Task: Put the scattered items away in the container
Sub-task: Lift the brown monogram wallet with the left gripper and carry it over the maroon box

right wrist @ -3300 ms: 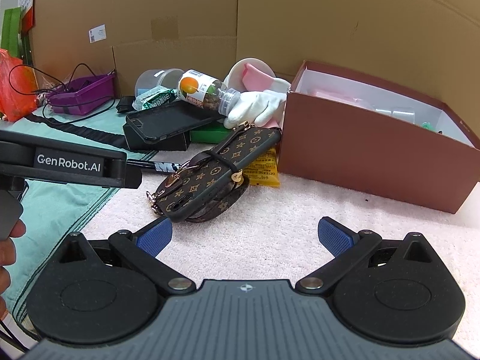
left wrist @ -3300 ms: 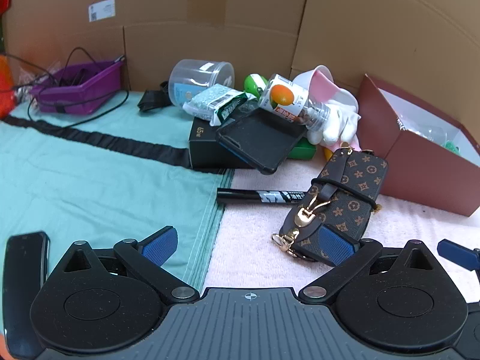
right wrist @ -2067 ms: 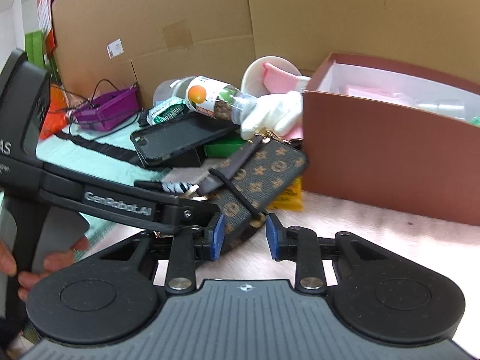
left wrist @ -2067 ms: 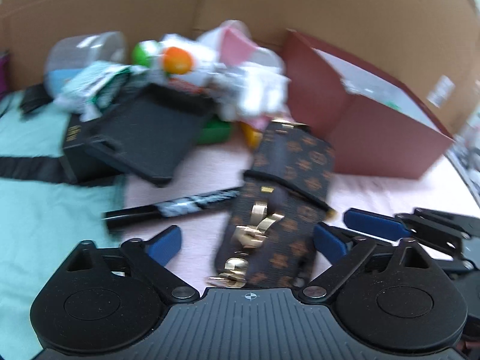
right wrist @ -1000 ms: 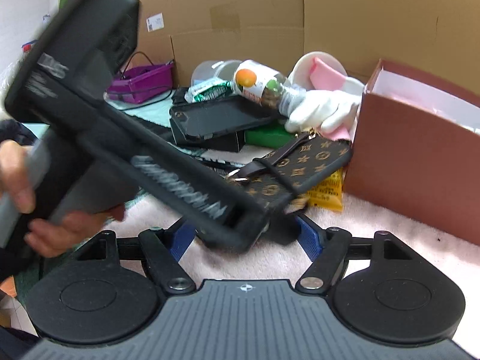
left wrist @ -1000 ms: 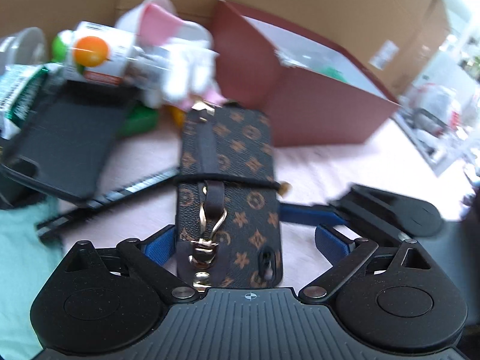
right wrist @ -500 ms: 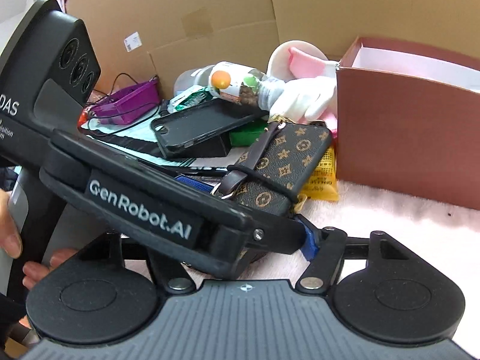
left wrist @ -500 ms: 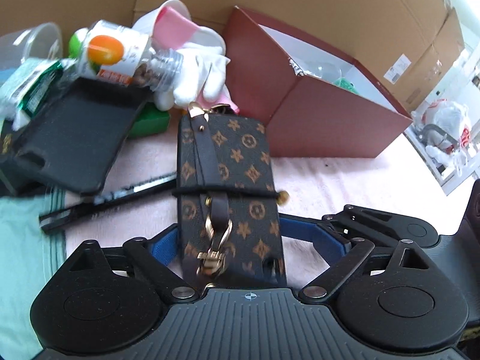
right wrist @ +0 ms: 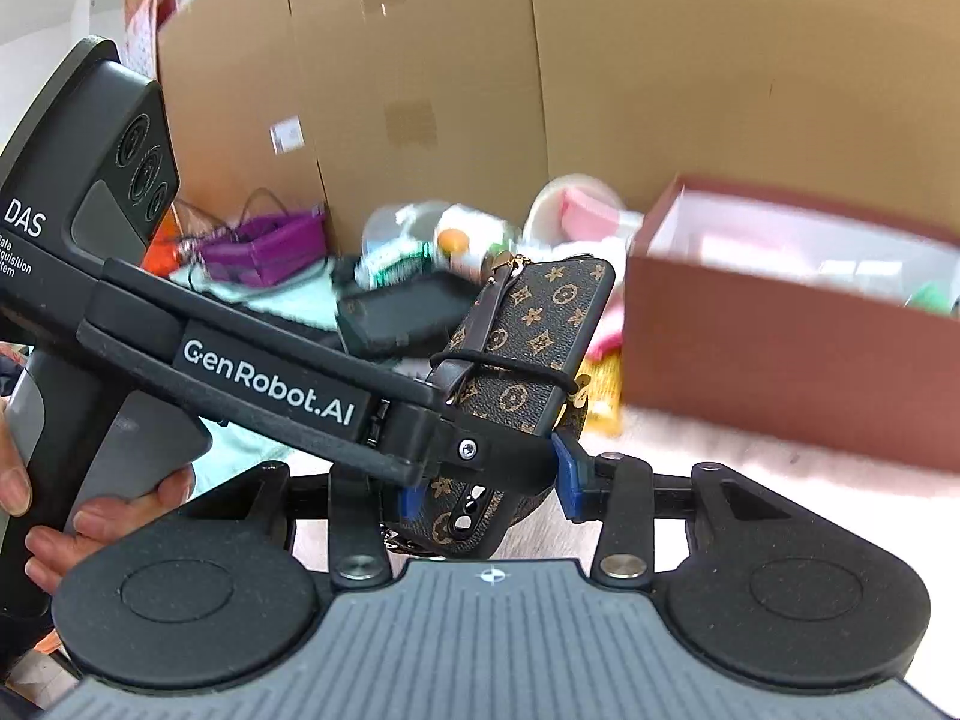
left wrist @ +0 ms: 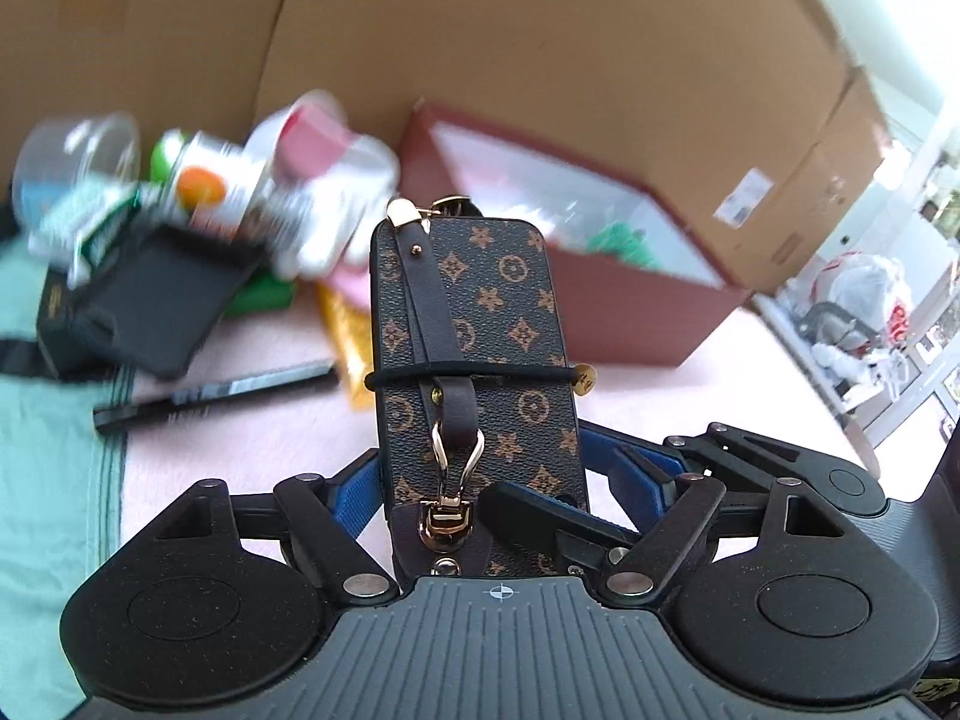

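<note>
Clutter fills the upper left of the left wrist view: a black phone case (left wrist: 162,306), a clear plastic jar (left wrist: 72,162), a bottle with an orange on its label (left wrist: 210,192) and a white glove (left wrist: 336,228), all blurred. A black marker pen (left wrist: 216,393) lies on the pink cloth (left wrist: 252,444) at the left, and a yellow packet (left wrist: 348,330) sits just behind the held thing.

The brown patterned phone case with a dark strap and gold clasp (left wrist: 474,372) is in the middle of both views, lifted off the cloth. A thin black band goes round it. The left claw (left wrist: 498,480) has the case between its blue pads, and its jaws are closing on the sides. The right claw (right wrist: 486,480) reaches in from the lower right of the left wrist view. Its jaws are closing too, with the near end of the case between them.

In the right wrist view the black body of the left claw crosses the frame from the left, with a hand (right wrist: 90,516) on its grip, and blocks part of the case.

The open dark red cardboard box (right wrist: 780,354) stands at the right, past the case. A purple tray (right wrist: 270,246) sits far back at the left.
</note>
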`<action>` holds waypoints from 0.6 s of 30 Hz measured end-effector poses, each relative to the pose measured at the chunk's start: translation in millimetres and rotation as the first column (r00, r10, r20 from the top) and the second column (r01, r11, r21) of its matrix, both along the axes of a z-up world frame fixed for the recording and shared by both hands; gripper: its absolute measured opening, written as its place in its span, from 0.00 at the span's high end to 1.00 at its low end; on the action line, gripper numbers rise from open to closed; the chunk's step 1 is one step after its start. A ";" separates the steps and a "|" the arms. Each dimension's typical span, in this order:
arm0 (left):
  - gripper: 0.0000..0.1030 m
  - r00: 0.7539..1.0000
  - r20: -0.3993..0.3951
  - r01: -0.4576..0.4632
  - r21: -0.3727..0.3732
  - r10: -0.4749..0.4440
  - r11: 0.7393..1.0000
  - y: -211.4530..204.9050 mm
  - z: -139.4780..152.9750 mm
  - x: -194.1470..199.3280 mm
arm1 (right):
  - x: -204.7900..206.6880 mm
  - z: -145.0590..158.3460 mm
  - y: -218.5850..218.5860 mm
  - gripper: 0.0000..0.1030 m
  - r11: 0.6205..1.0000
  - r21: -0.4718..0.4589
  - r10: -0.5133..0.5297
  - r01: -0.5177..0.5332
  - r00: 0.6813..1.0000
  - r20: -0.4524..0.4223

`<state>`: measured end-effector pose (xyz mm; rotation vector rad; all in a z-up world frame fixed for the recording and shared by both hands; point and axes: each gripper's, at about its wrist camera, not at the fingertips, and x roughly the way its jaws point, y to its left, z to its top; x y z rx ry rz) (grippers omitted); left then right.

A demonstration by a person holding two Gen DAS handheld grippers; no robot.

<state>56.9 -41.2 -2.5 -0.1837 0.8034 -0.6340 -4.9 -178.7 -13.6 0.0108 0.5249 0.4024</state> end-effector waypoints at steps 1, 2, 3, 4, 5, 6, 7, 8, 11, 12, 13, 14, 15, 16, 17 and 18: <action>0.21 1.000 0.019 0.006 -0.004 -0.005 1.000 -3.1 7.1 -1.8 | -3.4 5.7 -1.6 0.54 1.000 -0.001 -0.005 0.005 1.000 0.022; 0.21 0.999 0.037 0.011 -0.008 -0.010 1.000 -7.2 13.4 -2.4 | -6.3 11.3 -3.3 0.54 1.000 -0.004 -0.011 0.011 0.999 0.044; 0.21 0.998 0.054 0.017 -0.013 -0.016 1.000 -11.1 20.2 -2.9 | -9.0 17.0 -5.7 0.54 1.000 -0.006 -0.018 0.018 0.998 0.065; 0.21 0.997 0.071 0.023 -0.018 -0.022 1.000 -16.2 27.7 -3.1 | -11.2 22.6 -8.5 0.54 1.000 -0.009 -0.025 0.026 0.996 0.086; 0.21 0.996 0.086 0.029 -0.022 -0.027 0.999 -22.2 34.7 -2.1 | -13.1 28.4 -11.7 0.54 0.999 -0.010 -0.033 0.034 0.994 0.106; 0.21 0.994 0.104 0.037 -0.025 -0.034 0.999 -28.8 41.3 -2.0 | -14.3 33.9 -15.3 0.54 0.999 -0.011 -0.041 0.043 0.991 0.126; 0.21 0.991 0.124 0.046 -0.028 -0.042 0.999 -33.7 48.2 -2.4 | -15.2 39.5 -19.2 0.54 0.999 -0.013 -0.048 0.051 0.988 0.146; 0.22 0.989 0.141 0.054 -0.033 -0.049 0.998 -38.9 54.9 -1.6 | -15.7 45.1 -23.4 0.54 0.998 -0.016 -0.056 0.059 0.985 0.165; 0.21 0.981 0.181 0.082 -0.051 -0.071 0.995 -54.9 73.2 4.0 | -14.9 61.0 -35.8 0.54 0.995 -0.029 -0.083 0.091 0.972 0.219; 0.21 0.978 0.193 0.090 -0.056 -0.078 0.994 -60.7 78.7 7.9 | -13.5 66.0 -39.8 0.54 0.994 -0.033 -0.093 0.104 0.968 0.235; 0.21 0.976 0.202 0.097 -0.061 -0.083 0.993 -66.5 83.6 11.9 | -11.3 71.2 -44.1 0.54 0.992 -0.037 -0.104 0.117 0.963 0.250; 0.21 0.973 0.213 0.104 -0.067 -0.087 0.992 -72.6 88.8 15.7 | -8.7 75.8 -48.5 0.54 0.991 -0.039 -0.113 0.128 0.958 0.263; 0.21 0.971 0.223 0.109 -0.072 -0.091 0.991 -78.5 92.9 19.8 | -5.5 80.1 -53.5 0.54 0.990 -0.039 -0.122 0.137 0.954 0.275; 0.21 0.968 0.232 0.116 -0.076 -0.095 0.990 -85.0 96.8 24.6 | -2.1 84.0 -58.8 0.54 0.989 -0.037 -0.129 0.146 0.950 0.285; 0.21 0.967 0.235 0.122 -0.080 -0.100 0.989 -90.7 98.9 29.6 | 1.6 87.3 -64.0 0.54 0.987 -0.036 -0.137 0.154 0.946 0.293; 0.21 0.967 0.232 0.128 -0.087 -0.105 0.988 -96.9 99.9 35.1 | 5.6 89.7 -68.8 0.54 0.986 -0.036 -0.146 0.163 0.943 0.298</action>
